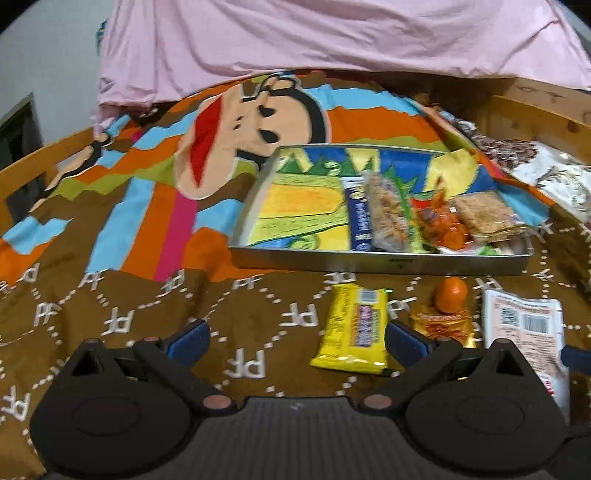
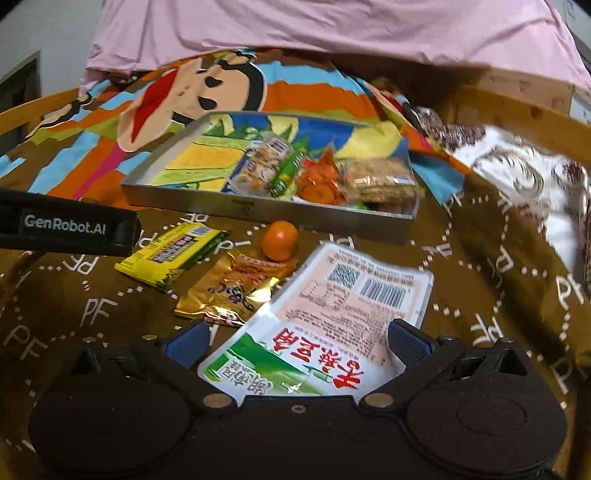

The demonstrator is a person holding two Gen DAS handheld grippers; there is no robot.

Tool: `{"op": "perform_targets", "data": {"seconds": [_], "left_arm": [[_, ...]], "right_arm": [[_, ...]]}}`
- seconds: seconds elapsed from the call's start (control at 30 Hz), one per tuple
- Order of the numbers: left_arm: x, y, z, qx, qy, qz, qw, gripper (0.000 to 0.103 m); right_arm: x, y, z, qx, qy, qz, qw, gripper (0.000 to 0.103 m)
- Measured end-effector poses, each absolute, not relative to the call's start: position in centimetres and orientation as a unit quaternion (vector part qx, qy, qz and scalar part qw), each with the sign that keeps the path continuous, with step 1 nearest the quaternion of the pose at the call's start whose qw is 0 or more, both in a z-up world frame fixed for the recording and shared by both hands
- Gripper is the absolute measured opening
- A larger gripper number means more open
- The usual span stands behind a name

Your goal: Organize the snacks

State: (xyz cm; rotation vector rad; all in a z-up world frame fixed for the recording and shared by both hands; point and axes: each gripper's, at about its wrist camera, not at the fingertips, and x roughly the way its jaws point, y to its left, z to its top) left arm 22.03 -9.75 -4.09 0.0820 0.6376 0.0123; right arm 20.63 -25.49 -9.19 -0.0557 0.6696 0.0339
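A metal tray [image 1: 384, 261] [image 2: 258, 210] with a colourful printed floor sits on the bedspread, with several wrapped snacks heaped at its right end. In front of it lie a yellow snack bar [image 1: 352, 328] [image 2: 173, 254], a small orange [image 1: 451, 291] [image 2: 279, 240], a gold-orange packet [image 1: 441, 325] [image 2: 229, 288] and a large white-and-green packet [image 1: 524, 332] [image 2: 332, 321]. My left gripper [image 1: 295, 338] is open above bare bedspread, the yellow bar just inside its right finger. My right gripper [image 2: 295, 341] is open, its fingers either side of the large packet. The left gripper's body [image 2: 66, 230] shows at the left.
A brown patterned bedspread [image 1: 122, 317] with a cartoon print covers the bed. Pink cloth [image 1: 332, 33] hangs across the back. A wooden bed rail [image 2: 517, 110] curves around the far and right sides, with a white floral cloth [image 2: 517, 173] at the right.
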Motion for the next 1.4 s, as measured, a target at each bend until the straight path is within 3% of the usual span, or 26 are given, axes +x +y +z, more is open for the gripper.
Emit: {"op": "perform_targets", "data": {"seconds": [0.3,0.53,0.87,1.03,1.2,1.4], "left_arm": [[22.9,-11.7,-4.0,0.025,0.312,-0.082,0.946,0.102],[23.8,-12.9,-4.8,0.029,0.332,-0.165,0.928,0.102],[24.8,-14.2,-6.6,0.034,0.357,-0.237,0.903,0.102],[25.0,-14.5,-6.6,0.028,0.357,-0.249,0.900,0.102],[25.3,-14.5,-6.6,0.012,0.360,-0.255,0.897,0.095],[26.3,-14.9,-7.5,-0.001,0.392,-0.237,0.889,0.082]], "right_arm": [[20.1,-24.3,-9.8,-0.093,0.335,-0.031,0.937,0.102],[19.9,-26.9,-9.4,-0.066,0.358,-0.063,0.929,0.102],[22.0,-29.2,-9.8,-0.072,0.382,0.027,0.921,0.102],[21.8,-29.4,-9.2,-0.056,0.384,0.014,0.922,0.097],[21.4,-30.1,-8.5,-0.054,0.375,-0.004,0.925,0.091],[21.3,-30.3,-8.5,-0.065,0.375,-0.008,0.925,0.092]]}}
